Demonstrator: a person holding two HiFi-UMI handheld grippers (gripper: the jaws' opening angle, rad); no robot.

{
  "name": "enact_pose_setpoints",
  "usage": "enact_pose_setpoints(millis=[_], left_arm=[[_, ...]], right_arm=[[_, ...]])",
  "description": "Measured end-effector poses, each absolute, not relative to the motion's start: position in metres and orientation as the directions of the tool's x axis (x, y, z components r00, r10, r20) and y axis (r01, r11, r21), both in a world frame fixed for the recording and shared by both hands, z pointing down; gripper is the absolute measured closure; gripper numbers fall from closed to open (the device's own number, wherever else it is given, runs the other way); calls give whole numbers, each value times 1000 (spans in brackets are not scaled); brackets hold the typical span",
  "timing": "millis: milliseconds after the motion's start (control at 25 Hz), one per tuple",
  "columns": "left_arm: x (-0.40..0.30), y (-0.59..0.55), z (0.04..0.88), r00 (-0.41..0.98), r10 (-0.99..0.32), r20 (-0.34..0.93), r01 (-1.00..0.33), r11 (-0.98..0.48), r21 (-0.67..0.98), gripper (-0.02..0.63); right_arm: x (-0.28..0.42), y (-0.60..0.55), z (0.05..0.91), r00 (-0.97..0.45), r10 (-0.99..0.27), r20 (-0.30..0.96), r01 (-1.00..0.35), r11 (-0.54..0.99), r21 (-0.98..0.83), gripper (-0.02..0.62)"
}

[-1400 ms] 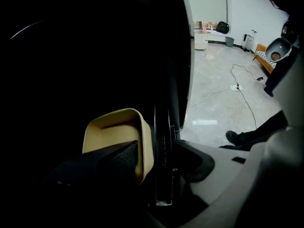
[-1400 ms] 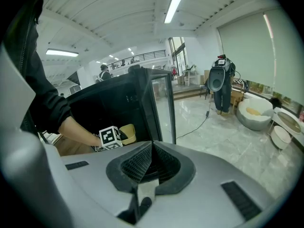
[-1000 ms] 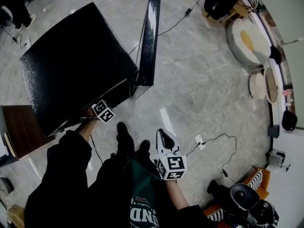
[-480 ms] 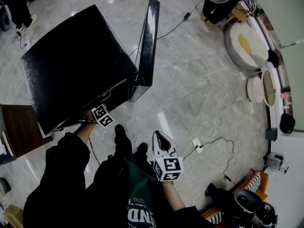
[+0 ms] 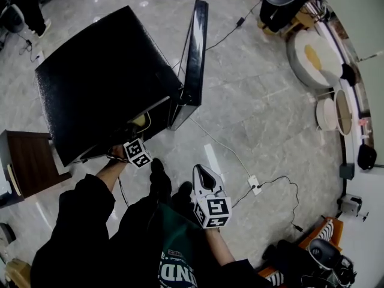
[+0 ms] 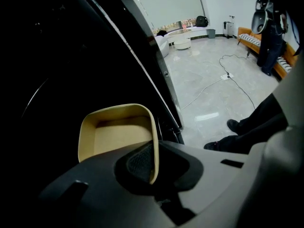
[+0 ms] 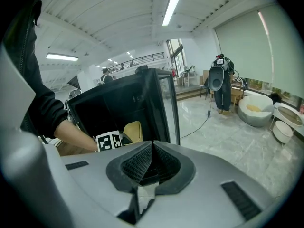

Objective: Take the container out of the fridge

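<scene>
The black fridge (image 5: 102, 77) stands with its door (image 5: 195, 59) swung open. A tan open-top container (image 6: 114, 137) hangs tilted at the fridge's mouth, with my left gripper (image 6: 153, 161) shut on its right wall. In the head view the container (image 5: 141, 122) shows as a yellow patch under the fridge's front edge, just above the left gripper's marker cube (image 5: 138, 153). My right gripper (image 7: 151, 156) is shut on nothing and held back from the fridge, near the person's legs (image 5: 207, 179). From the right gripper view I see the container (image 7: 134, 131) beside the left cube (image 7: 110, 140).
A brown wooden cabinet (image 5: 24, 161) stands left of the fridge. A cable with a power strip (image 5: 254, 183) runs across the grey floor. Round white seats (image 5: 312, 53) and an orange bench (image 5: 318, 245) sit at the right.
The left gripper's cube has drawn back from the fridge toward the person. The yellow container, unseen before in the head view, now shows at the fridge's opening. The right gripper has stayed put.
</scene>
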State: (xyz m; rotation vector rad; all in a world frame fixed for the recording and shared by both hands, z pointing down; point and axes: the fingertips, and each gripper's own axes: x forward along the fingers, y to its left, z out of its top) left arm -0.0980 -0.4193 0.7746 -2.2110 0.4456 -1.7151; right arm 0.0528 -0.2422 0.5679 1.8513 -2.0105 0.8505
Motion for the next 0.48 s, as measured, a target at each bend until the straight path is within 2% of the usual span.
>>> enact_pose_setpoints(millis=[480], left_arm=[[-91,-373,752,297,-404,865,-58,-912,-405,586]], right_arm=[[27,-236,568,-218,-813,540,-962,85,-261,560]])
